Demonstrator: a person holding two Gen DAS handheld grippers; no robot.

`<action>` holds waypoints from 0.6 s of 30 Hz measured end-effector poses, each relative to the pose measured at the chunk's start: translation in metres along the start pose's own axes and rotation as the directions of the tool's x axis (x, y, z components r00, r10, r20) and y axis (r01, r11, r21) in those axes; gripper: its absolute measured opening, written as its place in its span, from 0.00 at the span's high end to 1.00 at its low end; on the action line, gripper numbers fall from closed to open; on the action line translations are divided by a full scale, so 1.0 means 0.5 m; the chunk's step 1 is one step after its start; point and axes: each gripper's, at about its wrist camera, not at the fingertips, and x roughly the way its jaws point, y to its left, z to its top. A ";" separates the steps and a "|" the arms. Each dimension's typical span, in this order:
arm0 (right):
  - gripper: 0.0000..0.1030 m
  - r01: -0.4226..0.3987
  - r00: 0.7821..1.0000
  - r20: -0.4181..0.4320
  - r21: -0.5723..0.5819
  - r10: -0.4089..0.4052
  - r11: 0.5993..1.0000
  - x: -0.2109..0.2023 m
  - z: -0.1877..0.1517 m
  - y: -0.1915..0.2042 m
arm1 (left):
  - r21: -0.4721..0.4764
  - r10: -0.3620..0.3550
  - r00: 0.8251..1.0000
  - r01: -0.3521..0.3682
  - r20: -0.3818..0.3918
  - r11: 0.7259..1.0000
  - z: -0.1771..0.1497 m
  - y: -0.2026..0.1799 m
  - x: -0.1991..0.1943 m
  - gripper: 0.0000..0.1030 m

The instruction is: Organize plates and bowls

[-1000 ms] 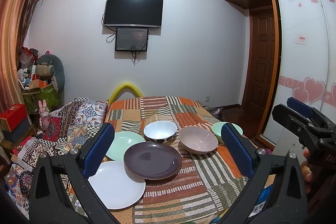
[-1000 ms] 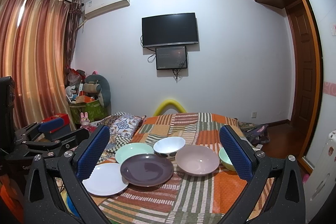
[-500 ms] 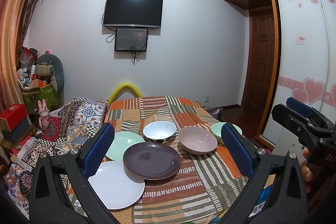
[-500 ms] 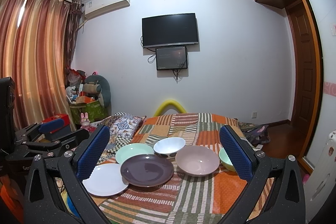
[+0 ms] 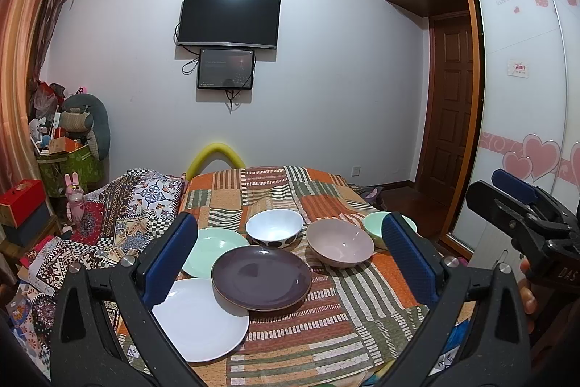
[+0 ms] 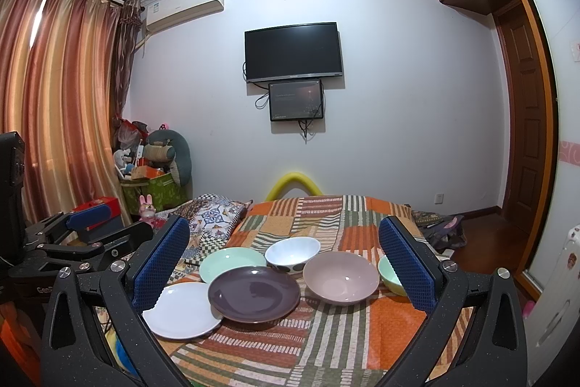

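Left wrist | green bowl (image 5: 373, 230) half hidden by fingers (image 5: 407, 254) | white plate (image 5: 203, 321) partly covered

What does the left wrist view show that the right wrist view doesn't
Only the left wrist view shows the heart-patterned wardrobe door and the right gripper from the side. Only the right wrist view shows the striped curtains and the left gripper from the side. Both show the dark plate, white plate, pink bowl and TV.
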 end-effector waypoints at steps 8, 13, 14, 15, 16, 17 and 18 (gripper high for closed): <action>0.00 -0.034 0.999 -0.028 0.009 0.035 0.999 0.015 -0.007 0.002 | 0.003 -0.001 1.000 0.001 -0.022 1.000 -0.010 0.008 0.016 0.00; 0.00 -0.047 0.996 -0.074 0.022 0.048 0.999 0.047 -0.031 0.002 | -0.026 -0.001 0.996 -0.001 -0.090 1.000 -0.032 0.035 0.057 0.00; 0.00 -0.049 0.995 -0.090 0.026 0.051 0.998 0.058 -0.037 0.003 | -0.035 -0.002 0.994 -0.002 -0.106 0.999 -0.036 0.042 0.067 0.01; 0.00 -0.048 0.993 -0.104 0.030 0.051 0.998 0.066 -0.043 0.001 | -0.046 -0.002 0.992 -0.004 -0.122 0.999 -0.041 0.051 0.076 0.04; 0.00 -0.048 0.992 -0.115 0.034 0.052 0.998 0.072 -0.049 -0.002 | -0.058 0.000 0.990 -0.009 -0.139 0.998 -0.046 0.061 0.087 0.06; 0.01 -0.049 0.990 -0.128 0.038 0.053 0.998 0.080 -0.054 -0.003 | -0.067 0.004 0.987 -0.015 -0.158 0.998 -0.052 0.071 0.099 0.10; 0.04 -0.052 0.987 -0.147 0.042 0.057 0.998 0.091 -0.061 -0.004 | -0.076 0.009 0.984 -0.023 -0.178 0.997 -0.058 0.082 0.111 0.13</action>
